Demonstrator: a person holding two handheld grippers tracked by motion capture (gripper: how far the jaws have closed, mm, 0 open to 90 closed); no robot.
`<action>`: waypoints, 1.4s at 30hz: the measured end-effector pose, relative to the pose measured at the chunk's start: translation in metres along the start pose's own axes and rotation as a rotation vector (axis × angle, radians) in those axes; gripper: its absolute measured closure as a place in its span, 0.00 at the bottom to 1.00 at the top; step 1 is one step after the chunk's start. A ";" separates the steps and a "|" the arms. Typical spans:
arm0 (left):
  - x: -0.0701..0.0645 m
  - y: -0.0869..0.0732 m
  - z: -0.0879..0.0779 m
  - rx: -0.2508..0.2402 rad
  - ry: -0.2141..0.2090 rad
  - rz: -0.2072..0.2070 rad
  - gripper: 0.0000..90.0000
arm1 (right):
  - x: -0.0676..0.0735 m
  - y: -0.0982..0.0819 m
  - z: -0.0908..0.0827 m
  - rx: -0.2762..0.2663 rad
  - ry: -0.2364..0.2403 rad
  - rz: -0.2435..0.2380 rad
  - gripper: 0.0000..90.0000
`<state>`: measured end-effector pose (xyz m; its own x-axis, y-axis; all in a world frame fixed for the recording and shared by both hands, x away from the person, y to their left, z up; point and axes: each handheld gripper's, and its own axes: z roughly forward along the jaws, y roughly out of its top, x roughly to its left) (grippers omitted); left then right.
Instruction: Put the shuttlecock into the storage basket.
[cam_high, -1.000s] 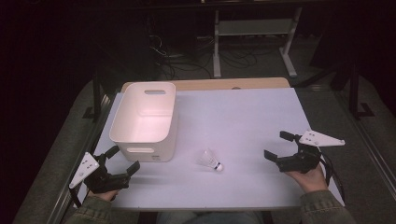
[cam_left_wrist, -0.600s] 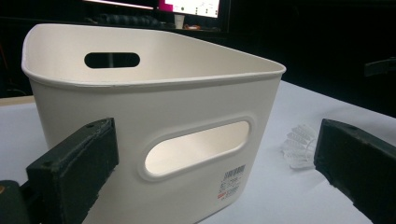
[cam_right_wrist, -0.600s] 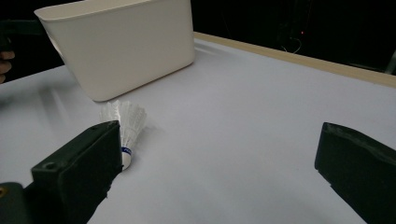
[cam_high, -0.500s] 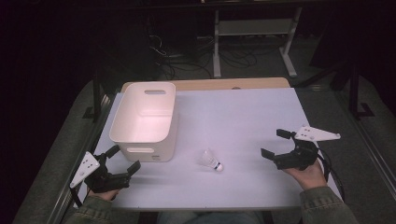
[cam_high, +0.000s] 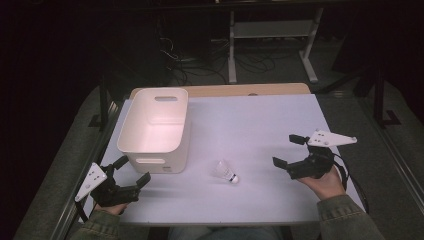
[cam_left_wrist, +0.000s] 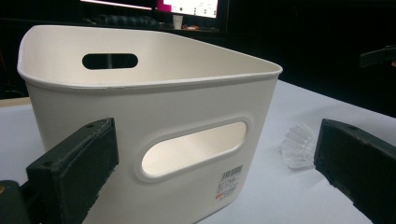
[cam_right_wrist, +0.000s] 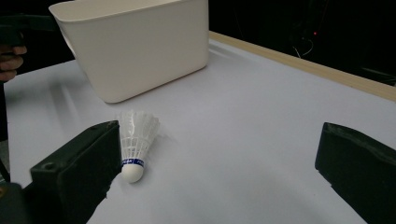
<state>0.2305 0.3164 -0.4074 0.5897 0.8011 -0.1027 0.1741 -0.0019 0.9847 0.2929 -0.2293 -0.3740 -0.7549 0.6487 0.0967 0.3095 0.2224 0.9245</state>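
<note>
A white shuttlecock (cam_high: 224, 172) lies on its side on the white table (cam_high: 250, 120), its cork tip toward the near edge. A white plastic bin (cam_high: 155, 127) with slot handles stands left of it. My right gripper (cam_high: 290, 150) is open, low over the table, right of the shuttlecock. In the right gripper view the shuttlecock (cam_right_wrist: 135, 144) lies just ahead of the left jaw, with the bin (cam_right_wrist: 135, 42) behind. My left gripper (cam_high: 131, 171) is open at the near left corner, facing the bin (cam_left_wrist: 154, 126); the shuttlecock (cam_left_wrist: 297, 147) shows past the bin's corner.
A wooden strip (cam_high: 225, 90) runs along the table's far edge. Beyond it the dark floor holds cables and a metal stand (cam_high: 272, 35). Open tabletop lies between the bin and the right gripper.
My right gripper has moved left and slightly down toward the shuttlecock. The left gripper, bin and shuttlecock have stayed put.
</note>
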 end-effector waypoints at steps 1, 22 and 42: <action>0.000 0.000 0.000 0.000 0.000 0.000 0.00 | 0.000 0.001 0.001 0.005 0.004 0.001 0.00; -0.001 0.000 0.001 -0.001 -0.003 0.001 0.00 | 0.013 0.020 0.021 0.057 0.079 -0.030 0.00; -0.001 0.000 0.001 -0.002 -0.006 0.002 0.00 | 0.030 0.030 0.049 0.116 0.147 -0.058 0.00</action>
<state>0.2306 0.3154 -0.4072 0.5950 0.7973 -0.1014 0.1709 -0.0022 0.9853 0.3078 -0.1674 -0.3616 -0.8472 0.5208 0.1049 0.3210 0.3445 0.8822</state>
